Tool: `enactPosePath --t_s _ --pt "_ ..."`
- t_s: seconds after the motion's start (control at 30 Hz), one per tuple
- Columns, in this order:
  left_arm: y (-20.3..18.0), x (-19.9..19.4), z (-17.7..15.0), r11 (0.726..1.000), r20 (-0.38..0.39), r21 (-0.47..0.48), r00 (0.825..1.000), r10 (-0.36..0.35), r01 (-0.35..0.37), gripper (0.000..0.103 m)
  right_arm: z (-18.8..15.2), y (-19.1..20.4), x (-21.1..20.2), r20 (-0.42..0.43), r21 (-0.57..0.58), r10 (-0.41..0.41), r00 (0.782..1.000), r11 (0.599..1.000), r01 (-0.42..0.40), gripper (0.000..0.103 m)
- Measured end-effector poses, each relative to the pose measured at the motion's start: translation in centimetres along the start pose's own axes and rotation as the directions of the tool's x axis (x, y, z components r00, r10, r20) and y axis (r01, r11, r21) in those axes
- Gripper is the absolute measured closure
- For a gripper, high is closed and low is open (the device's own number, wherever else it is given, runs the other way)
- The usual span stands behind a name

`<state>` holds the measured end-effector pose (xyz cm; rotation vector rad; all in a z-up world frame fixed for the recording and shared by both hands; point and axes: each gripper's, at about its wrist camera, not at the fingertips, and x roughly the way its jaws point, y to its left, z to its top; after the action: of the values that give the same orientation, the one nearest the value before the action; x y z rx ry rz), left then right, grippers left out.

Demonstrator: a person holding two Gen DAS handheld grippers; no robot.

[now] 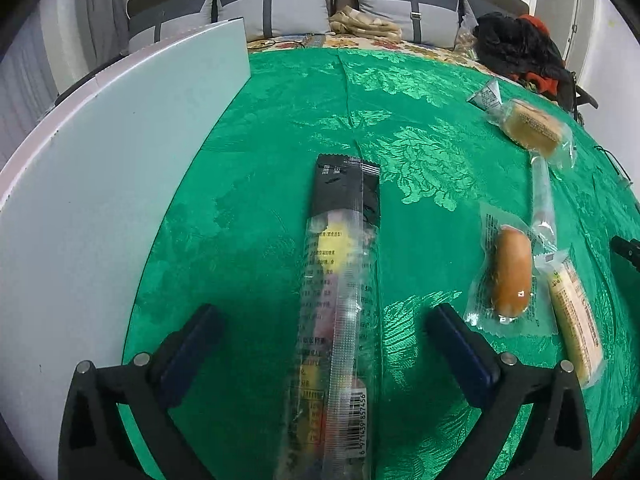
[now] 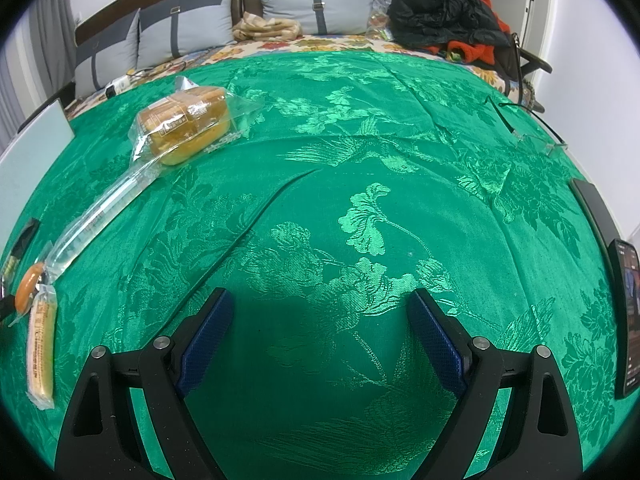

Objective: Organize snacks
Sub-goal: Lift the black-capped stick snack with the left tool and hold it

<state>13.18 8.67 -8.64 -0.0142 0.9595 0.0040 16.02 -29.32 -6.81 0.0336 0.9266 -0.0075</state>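
The long snack packet (image 1: pixel 340 312) lies flat on the green bed cover (image 1: pixel 280 120) between the spread left tool (image 1: pixel 324 344) — untouched; a shallow pinch could slide off its slick film.

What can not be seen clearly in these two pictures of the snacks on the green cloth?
- Left wrist view: the near end of the long clear snack pack with a black top, lying between the open left tongs, is cut off by the bottom edge.
- Right wrist view: the small orange sausage in clear wrap is squeezed at the left edge, too small to read.
- Right wrist view: the dark phone is cut by the right edge; its screen is unreadable.
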Motion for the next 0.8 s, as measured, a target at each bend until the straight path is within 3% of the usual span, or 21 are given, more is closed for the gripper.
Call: enactPosePath --t_s 0.8 --pt "0.05 -0.18 -0.18 1.0 0.001 0.0 1.0 0.0 0.0 0.0 0.02 -0.01 0.01 -0.002 0.0 0.001 1.0 1.0 -0.001 0.01"
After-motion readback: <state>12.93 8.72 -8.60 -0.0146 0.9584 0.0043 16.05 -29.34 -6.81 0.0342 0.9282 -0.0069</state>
